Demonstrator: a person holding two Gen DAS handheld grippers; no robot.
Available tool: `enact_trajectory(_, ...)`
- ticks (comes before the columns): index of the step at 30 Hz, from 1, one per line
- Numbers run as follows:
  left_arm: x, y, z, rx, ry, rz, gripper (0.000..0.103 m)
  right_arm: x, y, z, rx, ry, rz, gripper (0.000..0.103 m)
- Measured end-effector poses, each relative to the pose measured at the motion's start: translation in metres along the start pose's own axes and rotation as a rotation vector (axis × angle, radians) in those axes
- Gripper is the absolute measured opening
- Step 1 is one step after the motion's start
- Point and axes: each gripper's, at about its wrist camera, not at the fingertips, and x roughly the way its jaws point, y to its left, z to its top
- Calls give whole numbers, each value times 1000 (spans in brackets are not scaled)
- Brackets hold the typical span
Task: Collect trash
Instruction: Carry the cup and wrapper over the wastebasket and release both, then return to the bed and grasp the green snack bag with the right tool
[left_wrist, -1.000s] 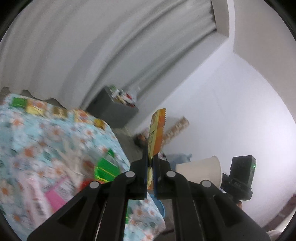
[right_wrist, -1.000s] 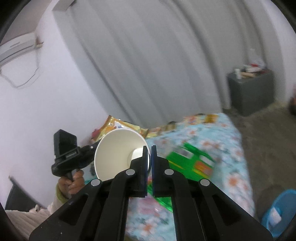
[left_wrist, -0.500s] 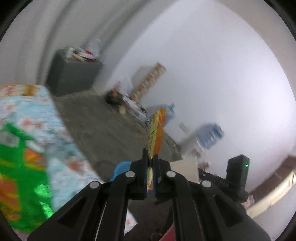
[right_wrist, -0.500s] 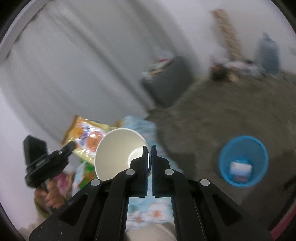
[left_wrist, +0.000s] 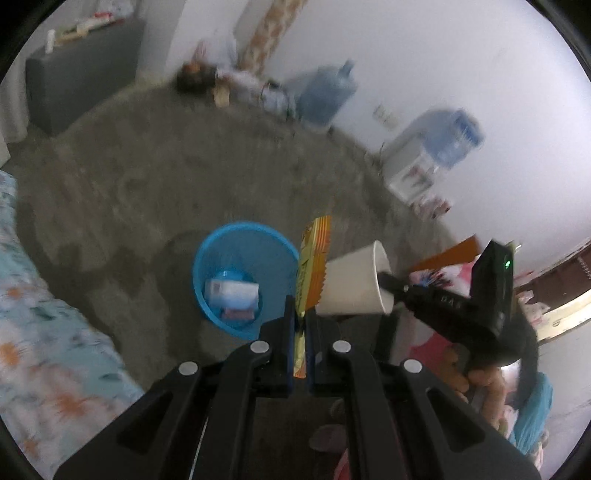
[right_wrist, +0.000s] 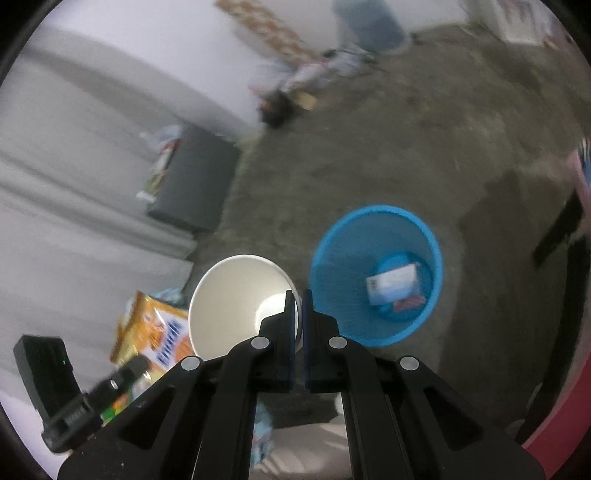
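Note:
My left gripper (left_wrist: 300, 314) is shut on an orange and yellow snack wrapper (left_wrist: 313, 266), held upright above the floor. My right gripper (right_wrist: 299, 295) is shut on the rim of a white paper cup (right_wrist: 236, 295). The cup (left_wrist: 354, 284) also shows in the left wrist view, just right of the wrapper; the wrapper (right_wrist: 155, 328) shows in the right wrist view, left of the cup. A blue plastic trash basket (left_wrist: 207, 258) stands on the grey floor below both grippers; it also shows in the right wrist view (right_wrist: 432, 251). It holds a white carton (right_wrist: 393, 282) and a small red piece.
A bed with a floral blue cover (left_wrist: 44, 350) lies at the left. A grey cabinet (right_wrist: 192, 181) stands by the curtain. Blue water jugs (left_wrist: 325, 96) and a dispenser (left_wrist: 417, 166) stand along the white wall. Clutter (left_wrist: 207, 77) lies at the wall's foot.
Both grippers have swung away from the bed and tipped down toward the floor. The blue basket now lies close below them. Both still hold their items.

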Motion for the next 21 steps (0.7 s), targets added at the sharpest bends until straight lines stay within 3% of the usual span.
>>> enact_trajectory(3, 42, -4, 10, 38, 55, 52, 4, 18, -21, 12, 74, 16, -24, 4)
enact_trajectory(7, 91, -5, 18, 53, 113, 62, 7, 49, -37, 29, 124, 7, -80, 13)
enact_trajectory(9, 105, -3, 21, 49, 123, 78, 26, 65, -44, 35, 141, 13, -112, 41)
enact_trajectory(11, 117, -2, 29, 51, 113, 123, 38, 80, -50, 38, 156, 30, -154, 44)
enact_trajectory(15, 100, -3, 25, 69, 82, 86, 52, 80, -51, 32, 166, 36, -173, 48)
enact_trajectory(21, 65, -9, 21, 117, 23, 115, 59, 58, -35, 19, 104, -3, -179, 56)
